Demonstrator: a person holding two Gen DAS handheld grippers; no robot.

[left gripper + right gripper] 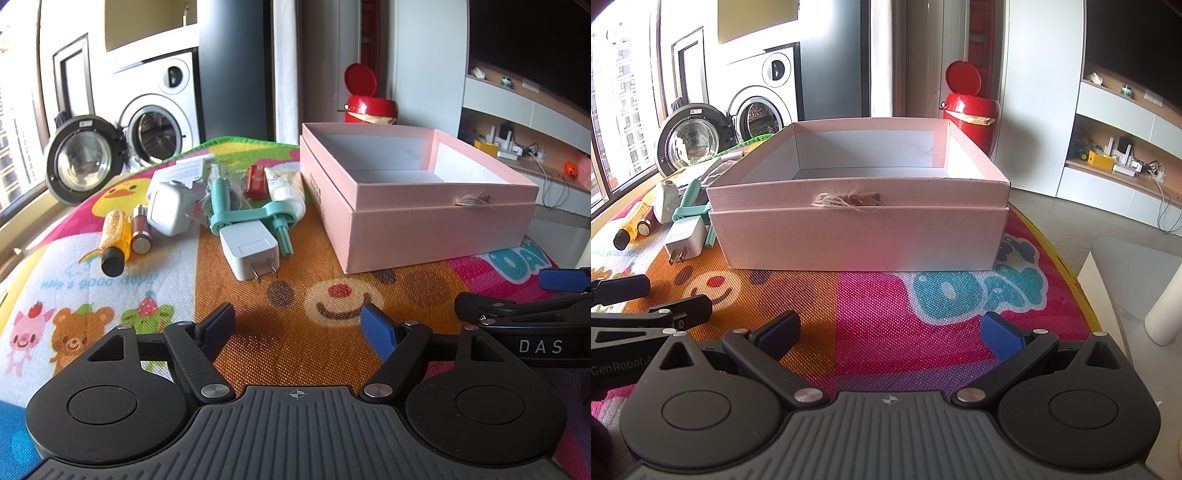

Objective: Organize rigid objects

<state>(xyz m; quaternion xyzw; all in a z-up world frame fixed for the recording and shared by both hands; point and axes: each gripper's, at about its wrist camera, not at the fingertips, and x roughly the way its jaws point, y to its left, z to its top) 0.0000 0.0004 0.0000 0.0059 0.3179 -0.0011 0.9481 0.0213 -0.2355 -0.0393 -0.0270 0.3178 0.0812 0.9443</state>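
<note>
Cartoon-printed mat (258, 332) covers my worktop. White charger (249, 251) lies at frame centre, prongs toward me, dead ahead of my left tongs (297, 321), the nearer pair; pink box (417, 206) upper right. Right tongs (892, 332) face the box. Both gape wide, empty.

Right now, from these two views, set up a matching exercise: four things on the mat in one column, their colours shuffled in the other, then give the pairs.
Things
1. box
2. plug
3. bottle
4. lighter

Colours
A. red
B. white
C. pink
D. orange with a black cap

Pairs: 1-C, 2-B, 3-D, 4-A

The box sits open on the mat; the other three lie to its left. Both the left gripper and the right gripper are open and hold nothing.
</note>
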